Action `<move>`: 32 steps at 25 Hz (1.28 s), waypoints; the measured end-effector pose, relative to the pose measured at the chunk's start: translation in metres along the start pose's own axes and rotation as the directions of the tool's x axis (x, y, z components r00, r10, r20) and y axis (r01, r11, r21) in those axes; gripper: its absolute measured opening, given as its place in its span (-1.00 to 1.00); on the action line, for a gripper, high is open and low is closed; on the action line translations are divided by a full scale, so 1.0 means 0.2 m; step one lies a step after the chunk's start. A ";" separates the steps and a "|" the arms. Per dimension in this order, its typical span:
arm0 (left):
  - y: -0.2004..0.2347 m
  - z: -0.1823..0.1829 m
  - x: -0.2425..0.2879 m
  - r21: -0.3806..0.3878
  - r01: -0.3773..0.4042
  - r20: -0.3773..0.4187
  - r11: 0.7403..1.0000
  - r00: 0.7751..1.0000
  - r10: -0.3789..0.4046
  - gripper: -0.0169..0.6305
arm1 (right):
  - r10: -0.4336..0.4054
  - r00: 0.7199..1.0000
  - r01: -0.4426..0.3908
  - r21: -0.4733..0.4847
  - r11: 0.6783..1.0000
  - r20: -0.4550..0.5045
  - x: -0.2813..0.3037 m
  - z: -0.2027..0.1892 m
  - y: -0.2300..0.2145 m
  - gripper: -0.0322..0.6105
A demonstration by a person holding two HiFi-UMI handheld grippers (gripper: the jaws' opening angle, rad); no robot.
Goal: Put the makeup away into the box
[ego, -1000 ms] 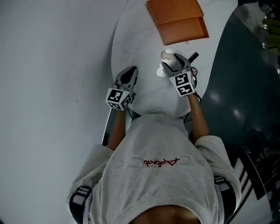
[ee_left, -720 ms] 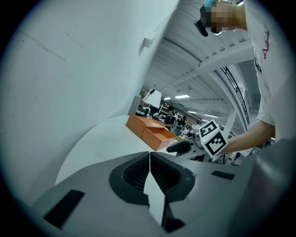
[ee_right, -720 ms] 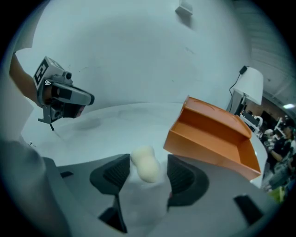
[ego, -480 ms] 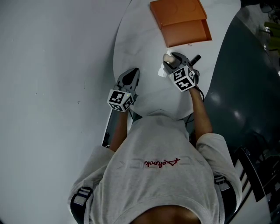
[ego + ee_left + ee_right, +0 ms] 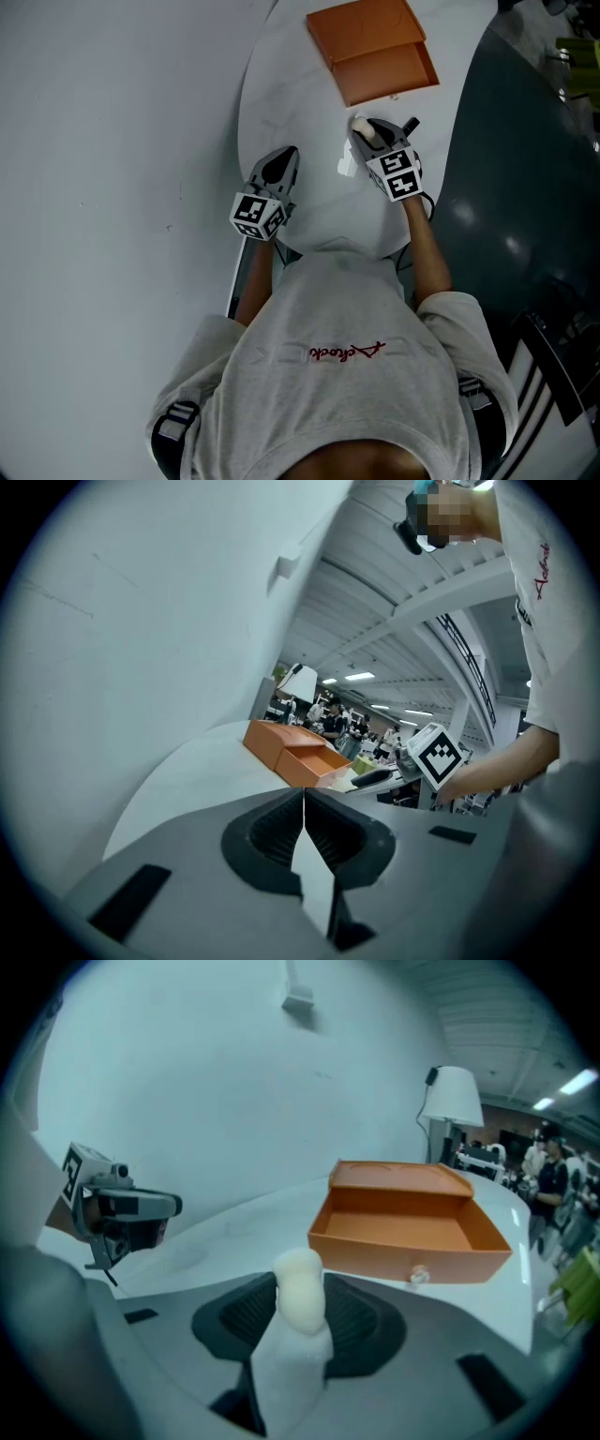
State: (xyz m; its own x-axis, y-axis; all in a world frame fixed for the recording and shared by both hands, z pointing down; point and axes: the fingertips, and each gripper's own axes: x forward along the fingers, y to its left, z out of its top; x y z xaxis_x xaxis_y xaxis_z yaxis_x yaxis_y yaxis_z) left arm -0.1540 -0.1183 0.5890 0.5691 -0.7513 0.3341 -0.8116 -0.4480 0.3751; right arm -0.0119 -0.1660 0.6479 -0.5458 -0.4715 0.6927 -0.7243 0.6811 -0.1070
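Step in hand: pick-up of the 1st item, grip just made.

- right tool (image 5: 367, 133): jaws have just been closing, now pinching a cream, rounded makeup sponge (image 5: 300, 1293). Sponge stands upright btwn the pads, top poking out past the tips. Grip looks centred; sponge is soft, so I judge it squashes a bit under the pads and shouldn't slip.
- Can't tell whether the sponge is clear of the surface (image 5: 309, 192) yet or resting on it.
- box (image 5: 375, 1251): orange, lid thrown back, open side up, looks empty inside. Sits ahead of the right tool and a little to its right, apart from the tips, w/ bare white surface btwn.
- Small pale bit right at the box's front wall, on the tool's side. Too small to ID.
- left tool (image 5: 279, 161): jaws pressed together, nothing btwn them. Parked off to the left of the right tool, well apart, pointing the same way toward the box. Idle, not needed for this step.

Next move (est.): raise the sponge enough to clear the front wall, carry fwd and slightly right till the tips are over the open tray, lower, then spread jaws to drop it in.

Watch: near wall is the snag point, so go over it, not at it.
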 end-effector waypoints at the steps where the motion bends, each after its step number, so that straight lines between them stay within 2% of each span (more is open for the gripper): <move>1: -0.01 0.02 0.02 0.010 0.009 0.003 1.000 1.000 -0.009 -0.91 | -0.020 1.000 0.020 0.035 0.999 0.023 -0.03 0.02 -0.03 -0.37; 4: -0.04 0.09 0.08 0.041 0.035 0.013 0.999 0.999 -0.035 -0.91 | -0.078 0.995 0.072 0.093 0.993 0.067 -0.11 0.04 -0.12 -0.38; 9: -0.11 0.17 0.17 0.084 0.080 0.019 0.993 0.996 -0.082 -0.91 | -0.135 0.986 0.121 0.135 0.983 0.095 -0.23 0.02 -0.18 -0.38; 16: -0.20 0.19 0.22 0.105 0.111 0.008 0.988 0.994 -0.113 -0.91 | -0.158 0.982 0.141 0.149 0.979 0.108 -0.29 0.00 -0.24 -0.38; 25: -0.17 0.16 0.14 0.079 0.075 0.013 0.994 0.997 -0.076 -0.91 | -0.140 0.976 0.130 0.066 0.989 0.168 -0.13 0.31 -0.35 -0.38; 29: -0.14 0.14 0.10 0.065 0.053 0.018 0.996 0.998 -0.055 -0.91 | -0.135 0.972 0.125 0.063 0.990 0.194 -0.03 0.45 -0.40 -0.38; 32: -0.12 0.13 0.08 0.054 0.040 0.023 0.998 0.999 -0.042 -0.91 | -0.131 0.973 0.119 0.072 0.990 0.192 0.01 0.49 -0.41 -0.38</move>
State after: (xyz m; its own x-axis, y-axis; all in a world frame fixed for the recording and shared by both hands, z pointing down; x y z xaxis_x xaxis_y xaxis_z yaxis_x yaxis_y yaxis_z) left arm -0.1286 -0.1323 0.5623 0.5992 -0.7431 0.2978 -0.7939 -0.5035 0.3410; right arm 0.0055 -0.2776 0.5885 -0.5167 -0.6555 0.5507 -0.8128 0.5778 -0.0749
